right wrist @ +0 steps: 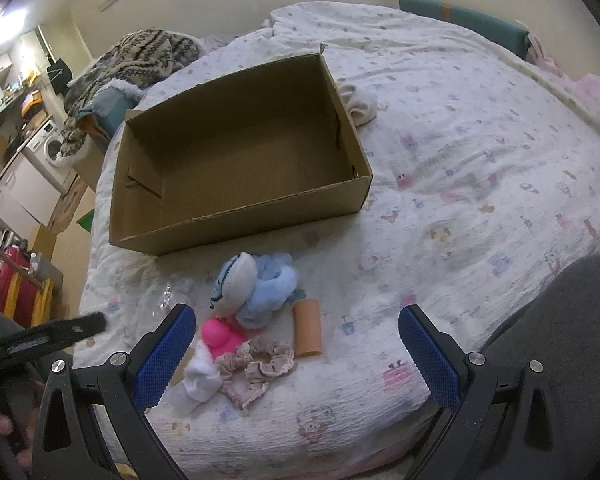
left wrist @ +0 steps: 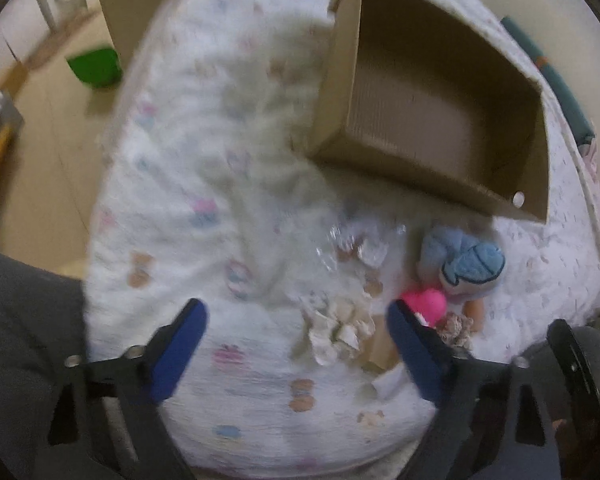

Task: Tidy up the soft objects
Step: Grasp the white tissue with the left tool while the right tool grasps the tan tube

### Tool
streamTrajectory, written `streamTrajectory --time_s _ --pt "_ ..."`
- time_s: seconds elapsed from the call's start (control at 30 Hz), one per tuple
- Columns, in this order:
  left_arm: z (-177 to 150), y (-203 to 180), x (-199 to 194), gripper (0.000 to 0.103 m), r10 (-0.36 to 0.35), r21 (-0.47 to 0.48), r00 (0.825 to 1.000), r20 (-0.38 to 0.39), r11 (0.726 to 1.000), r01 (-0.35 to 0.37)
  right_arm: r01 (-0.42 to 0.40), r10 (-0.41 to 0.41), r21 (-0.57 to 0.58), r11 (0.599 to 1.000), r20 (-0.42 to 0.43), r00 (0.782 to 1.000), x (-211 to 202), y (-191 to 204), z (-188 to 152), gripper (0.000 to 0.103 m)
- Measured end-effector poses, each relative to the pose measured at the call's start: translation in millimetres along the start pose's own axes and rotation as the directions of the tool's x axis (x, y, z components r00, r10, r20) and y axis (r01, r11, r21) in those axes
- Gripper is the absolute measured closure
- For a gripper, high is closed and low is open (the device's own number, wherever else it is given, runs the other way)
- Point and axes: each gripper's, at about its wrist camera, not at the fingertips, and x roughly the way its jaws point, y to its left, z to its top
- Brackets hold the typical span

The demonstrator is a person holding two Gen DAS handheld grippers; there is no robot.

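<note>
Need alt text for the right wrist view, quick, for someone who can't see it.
An empty cardboard box sits on a patterned bedspread, with a small pile of soft items in front: blue plush, pink toy, beige scrunchie, white sock. The open right gripper frames the pile.

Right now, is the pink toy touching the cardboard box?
Apart. The right wrist view shows the pink toy in the pile near the bed edge, with the blue plush and a strip of printed sheet between it and the cardboard box.

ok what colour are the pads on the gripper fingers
Blue, with a fine grid texture on black frames. The finger pads show sharpest in the right wrist view.
</note>
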Motion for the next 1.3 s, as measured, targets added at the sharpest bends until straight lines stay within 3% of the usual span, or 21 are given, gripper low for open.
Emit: streamTrajectory --time_s 0.07,0.17,0.3,0.47,0.73,0.9,0.93,1.0,1.07,1.1,1.2,1.3 --pt "1 -6 16 0.018 -0.003 0.005 0.999 -0.052 1.000 0.003 0.000 0.000 -0.008 1.000 -0.002 1.000 0 2 -1 0.000" --pt "-1 -16 37 0.035 -0.022 0.017 0.993 -0.119 1.000 0.024 -0.001 0.001 -0.014 1.000 -0.001 1.000 -1 4 -2 0.000" --pt "-4 -30 59 0.044 -0.013 0.068 0.987 -0.163 0.997 0.024 -0.005 0.005 -0.005 1.000 -0.009 1.000 0 4 -2 0.000" --pt "-6 -32 62 0.079 0.007 0.096 0.991 -0.133 0.995 0.006 -0.013 0.014 0.023 1.000 -0.010 1.000 0 0 1 0.000" --pt "-3 -12 48 0.090 -0.064 0.035 0.991 -0.114 0.997 0.069 -0.057 0.079 0.198 0.979 -0.105 0.991 24 -35 13 0.000" --pt "0 -10 24 0.093 -0.050 0.066 0.999 -0.017 0.996 0.051 -0.068 0.100 0.213 0.975 -0.144 0.985 37 -37 19 0.000" --pt "2 -9 18 0.093 -0.042 0.067 0.999 0.006 0.997 0.041 -0.070 0.106 0.210 0.975 -0.167 0.980 43 -38 22 0.005" --pt "3 -4 8 0.093 -0.019 0.066 0.999 0.050 0.998 0.016 -0.075 0.121 0.195 0.978 -0.239 0.963 58 -38 25 0.026" --pt "4 0 0 0.093 0.002 0.060 0.996 0.093 0.998 -0.007 -0.063 0.120 0.190 0.980 -0.306 0.944 74 -38 24 0.036" --pt "4 0 -3 0.093 0.012 0.062 0.994 0.111 0.998 -0.019 -0.050 0.110 0.183 0.982 -0.337 0.935 81 -37 22 0.047" --pt "4 3 -6 0.093 0.016 0.053 0.992 0.128 0.998 -0.023 -0.034 0.099 0.165 0.986 -0.405 0.909 99 -32 18 0.056" --pt "7 -2 0 0.093 0.024 0.047 0.991 0.129 0.998 -0.030 -0.031 0.095 0.148 0.989 -0.449 0.889 115 -26 16 0.056"
